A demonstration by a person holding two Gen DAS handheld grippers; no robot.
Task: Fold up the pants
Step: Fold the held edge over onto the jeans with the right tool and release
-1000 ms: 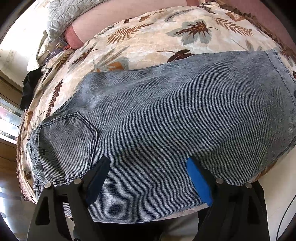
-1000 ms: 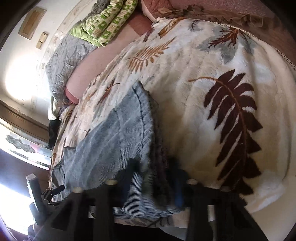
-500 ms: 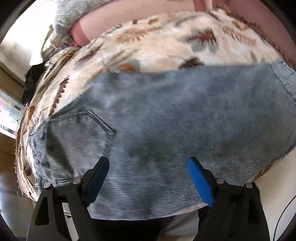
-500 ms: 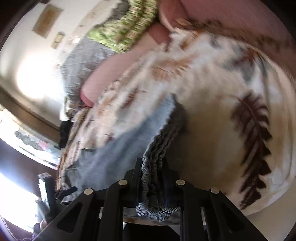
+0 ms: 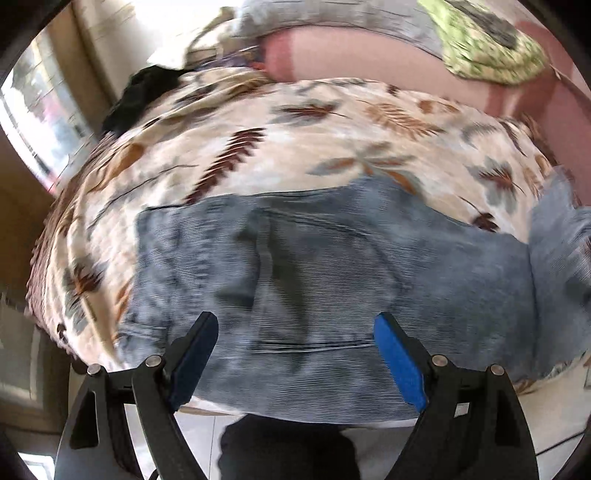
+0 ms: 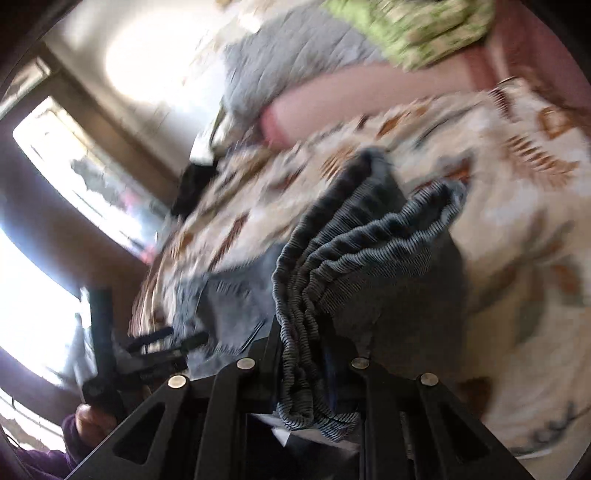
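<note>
1. Lifted since a second ago, the hem bunch (image 6: 317,295) rides in the right gripper (image 6: 314,369), whose jaws are opening slightly yet grasp it, ready for folding over.
2. Pants (image 5: 314,280) lie on the leaf-print blanket (image 5: 295,147); left gripper (image 5: 295,354) hovers released, nothing between its pads.

Bed's leaf-print cream blanket (image 5: 258,155) lies bare beyond and left of the faded blue denim pants (image 5: 314,273): open room there. Far edge blocked by grey quilted pillow (image 5: 332,18), green patterned cloth (image 5: 487,48) and black bundle (image 5: 144,92). Raised denim hem (image 6: 369,236) fills space ahead of right claw (image 6: 310,354).
</note>
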